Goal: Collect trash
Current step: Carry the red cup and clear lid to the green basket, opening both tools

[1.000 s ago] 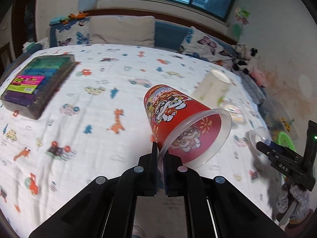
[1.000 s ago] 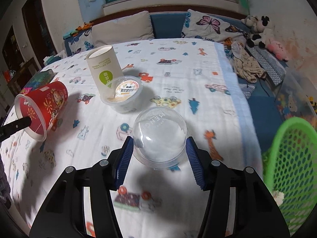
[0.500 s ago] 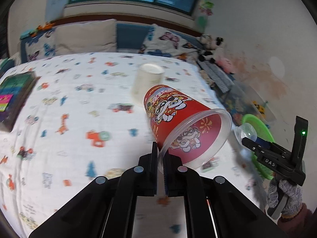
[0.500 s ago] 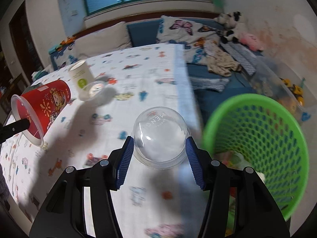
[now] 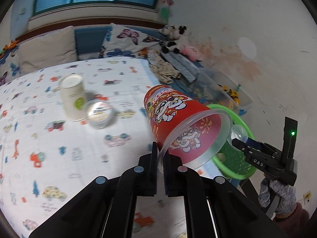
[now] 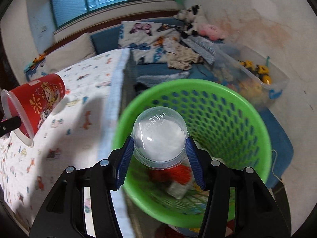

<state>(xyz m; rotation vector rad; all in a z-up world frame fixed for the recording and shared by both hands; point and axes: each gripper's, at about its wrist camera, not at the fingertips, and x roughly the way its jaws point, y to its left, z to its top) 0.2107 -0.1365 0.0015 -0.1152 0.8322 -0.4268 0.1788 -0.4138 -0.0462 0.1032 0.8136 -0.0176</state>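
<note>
Kid's bedroom, bed (image 5: 83,138) in a cartoon-print sheet, green basket (image 6: 227,103) on the floor beside it. Right gripper (image 6: 158,154) is part open, its blue pads squeezing a clear dome lid (image 6: 159,136) right over the basket. Left gripper (image 5: 160,158) is pinched nearly closed on the rim of a red cup (image 5: 178,123), tipped sideways, clear-rimmed, covered in cartoons, at the bed's edge.

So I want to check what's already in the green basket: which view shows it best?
The right wrist view: it looks down into the green basket, showing its mesh wall and blurred trash at the bottom, behind the clear dome lid in the right gripper. The left wrist view shows only part of the rim, behind the red cup.
</note>
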